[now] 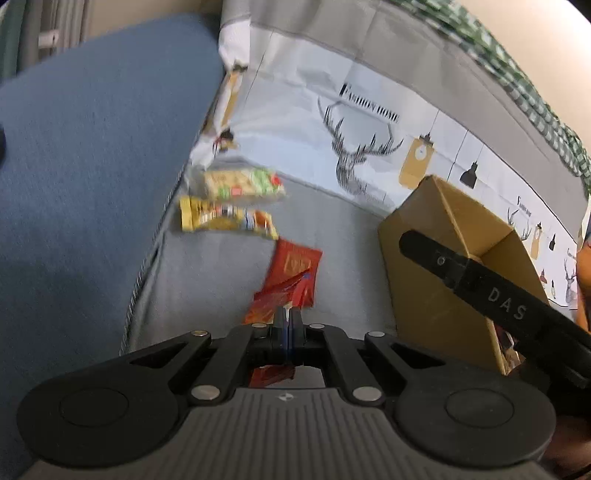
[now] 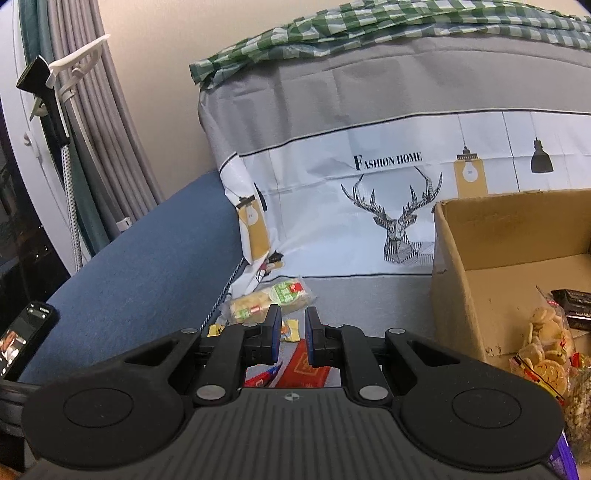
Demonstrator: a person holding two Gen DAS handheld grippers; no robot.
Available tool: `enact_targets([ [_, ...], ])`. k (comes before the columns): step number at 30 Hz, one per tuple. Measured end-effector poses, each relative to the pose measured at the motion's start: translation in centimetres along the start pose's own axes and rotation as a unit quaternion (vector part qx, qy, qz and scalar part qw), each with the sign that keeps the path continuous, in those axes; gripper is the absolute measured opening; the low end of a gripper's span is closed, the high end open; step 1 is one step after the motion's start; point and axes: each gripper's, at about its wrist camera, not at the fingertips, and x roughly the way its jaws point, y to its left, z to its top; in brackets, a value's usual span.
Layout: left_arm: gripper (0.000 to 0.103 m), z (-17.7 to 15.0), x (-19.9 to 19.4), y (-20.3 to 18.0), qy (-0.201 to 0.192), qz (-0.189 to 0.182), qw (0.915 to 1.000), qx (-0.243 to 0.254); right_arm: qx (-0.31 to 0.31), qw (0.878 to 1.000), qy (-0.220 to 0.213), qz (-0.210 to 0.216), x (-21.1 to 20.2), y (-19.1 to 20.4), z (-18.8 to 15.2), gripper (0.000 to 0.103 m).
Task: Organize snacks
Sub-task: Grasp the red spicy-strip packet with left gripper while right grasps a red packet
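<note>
My left gripper (image 1: 289, 314) is shut on a red and orange snack packet (image 1: 275, 301) and holds it over the grey sofa seat (image 1: 207, 280). A second red packet (image 1: 295, 264) lies just beyond it. A yellow packet (image 1: 227, 218) and a green-and-cream cracker pack (image 1: 243, 183) lie farther back by the cushion. My right gripper (image 2: 291, 328) is open and empty above the red packet (image 2: 304, 367), with the cracker pack (image 2: 271, 300) just ahead. A brown cardboard box (image 2: 454, 291) stands at right, also in the left wrist view (image 1: 424, 295), holding cookie bags (image 2: 546, 354).
A blue sofa arm (image 2: 147, 266) rises at left with a phone (image 2: 22, 338) on it. A deer-print cushion (image 2: 369, 206) stands behind the snacks. Green checked cloth (image 2: 369, 22) lies on top. A black arm of the other gripper (image 1: 491, 295) crosses the box.
</note>
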Motion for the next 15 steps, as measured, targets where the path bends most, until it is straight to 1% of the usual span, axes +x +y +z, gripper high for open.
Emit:
enact_targets([
  [2, 0.000, -0.1, 0.4, -0.1, 0.011, 0.008, 0.9999, -0.002, 0.000, 1.000, 0.004, 0.000, 0.1, 0.0, -0.1, 0.014],
  [6, 0.000, -0.2, 0.6, 0.3, 0.018, -0.001, 0.9997, -0.017, 0.000, 1.000, 0.012, 0.005, 0.3, 0.0, -0.3, 0.014],
  [9, 0.000, -0.4, 1.4, 0.8, 0.041, -0.002, 0.9986, -0.032, 0.001, 1.000, 0.019, 0.014, 0.3, -0.1, -0.3, 0.014],
  [10, 0.000, -0.5, 1.9, 0.9, 0.050, 0.003, 0.9980, -0.038, 0.002, 1.000, 0.022, 0.018, 0.2, -0.1, -0.3, 0.014],
  [13, 0.000, -0.6, 3.1, 1.2, 0.071, 0.035, 0.9959, -0.043, -0.006, 0.999, 0.026, 0.026, 0.2, 0.1, -0.3, 0.014],
  [15, 0.000, -0.7, 3.6, 1.4, 0.078, 0.041, 0.9951, -0.045, -0.007, 0.999, 0.030, 0.029, 0.2, 0.1, -0.4, 0.014],
])
